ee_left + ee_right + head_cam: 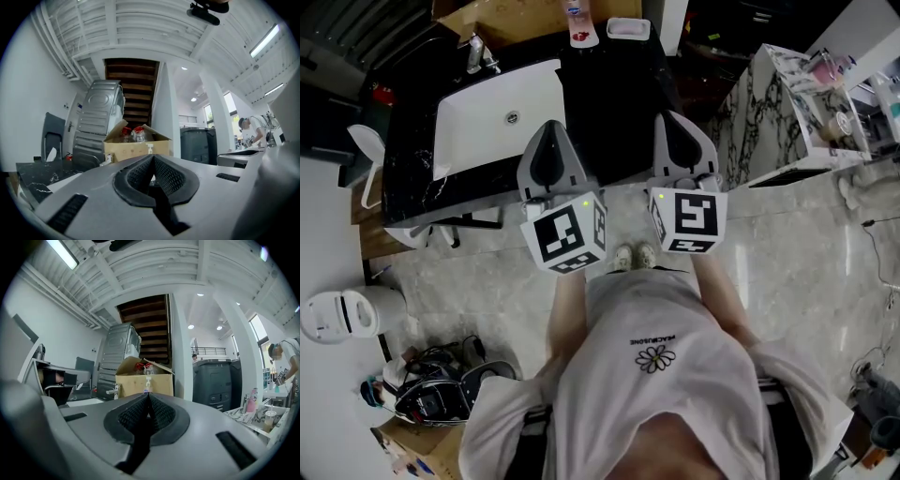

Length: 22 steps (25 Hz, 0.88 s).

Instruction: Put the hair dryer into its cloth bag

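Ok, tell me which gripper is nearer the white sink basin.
Left. The left gripper sits at the white sink basin's front right corner; the right gripper is further right, over the black counter.

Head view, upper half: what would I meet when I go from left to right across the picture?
faucet → left gripper → right gripper → marble-patterned counter

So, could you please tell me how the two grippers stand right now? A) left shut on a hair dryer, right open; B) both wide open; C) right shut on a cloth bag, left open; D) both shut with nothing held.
D: in each gripper view the jaws meet with nothing between them, so the left gripper and the right gripper are shut and empty.
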Each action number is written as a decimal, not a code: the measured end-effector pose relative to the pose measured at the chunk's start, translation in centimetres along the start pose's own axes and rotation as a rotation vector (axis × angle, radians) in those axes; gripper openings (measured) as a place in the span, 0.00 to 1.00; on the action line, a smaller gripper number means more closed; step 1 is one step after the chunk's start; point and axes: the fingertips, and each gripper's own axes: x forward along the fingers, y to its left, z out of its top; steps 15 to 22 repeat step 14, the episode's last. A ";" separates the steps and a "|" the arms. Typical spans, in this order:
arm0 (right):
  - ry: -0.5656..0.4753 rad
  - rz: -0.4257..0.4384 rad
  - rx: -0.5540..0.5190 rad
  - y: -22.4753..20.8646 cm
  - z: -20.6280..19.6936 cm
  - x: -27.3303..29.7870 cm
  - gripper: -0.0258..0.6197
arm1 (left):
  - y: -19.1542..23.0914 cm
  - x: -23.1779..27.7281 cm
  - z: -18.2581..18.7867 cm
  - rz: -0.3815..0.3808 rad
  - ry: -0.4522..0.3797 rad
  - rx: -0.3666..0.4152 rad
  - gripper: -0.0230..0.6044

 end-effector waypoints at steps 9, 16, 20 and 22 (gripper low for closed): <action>-0.004 -0.008 -0.002 -0.2 0.3 -0.2 0.06 | 0.3 -0.5 -0.1 0.004 0.005 0.020 0.06; -0.004 -0.005 -0.006 0.0 0.2 -0.4 0.06 | 0.9 -0.7 -0.5 0.022 0.014 0.034 0.06; -0.004 -0.005 -0.006 0.0 0.2 -0.4 0.06 | 0.9 -0.7 -0.5 0.022 0.014 0.034 0.06; -0.004 -0.005 -0.006 0.0 0.2 -0.4 0.06 | 0.9 -0.7 -0.5 0.022 0.014 0.034 0.06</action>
